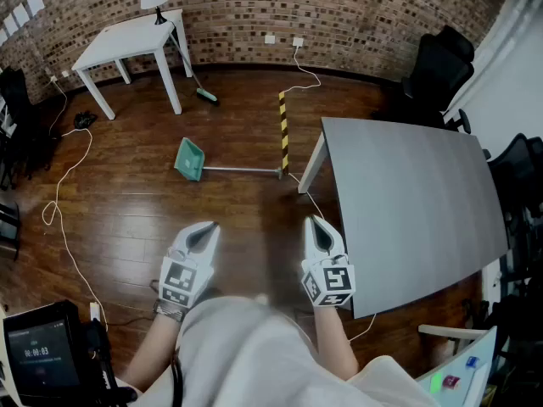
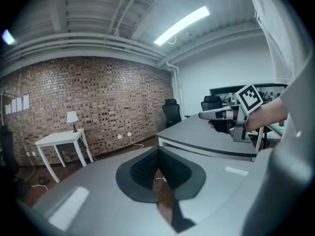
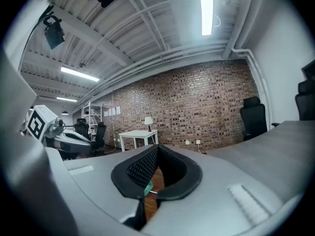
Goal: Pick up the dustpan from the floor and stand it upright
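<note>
L gripper (image 1: 204,231) and R gripper (image 1: 319,227) are both pinched closed w/ nothing btwn the pads, held close in front of me and well short of the dustpan (image 1: 189,159). It lies on the wood floor (image 1: 127,202) ahead, btwn the white table (image 1: 127,36) and the grey table (image 1: 407,202). Its long axis runs left-right in head view: green pan at left, thin handle (image 1: 242,170) reaching right, tip by the grey table's leg. Prob light and stiff, pan end heavier; the smooth rod may twist in the pads. I'd take the handle near its free end and pivot up on the pan.
</note>
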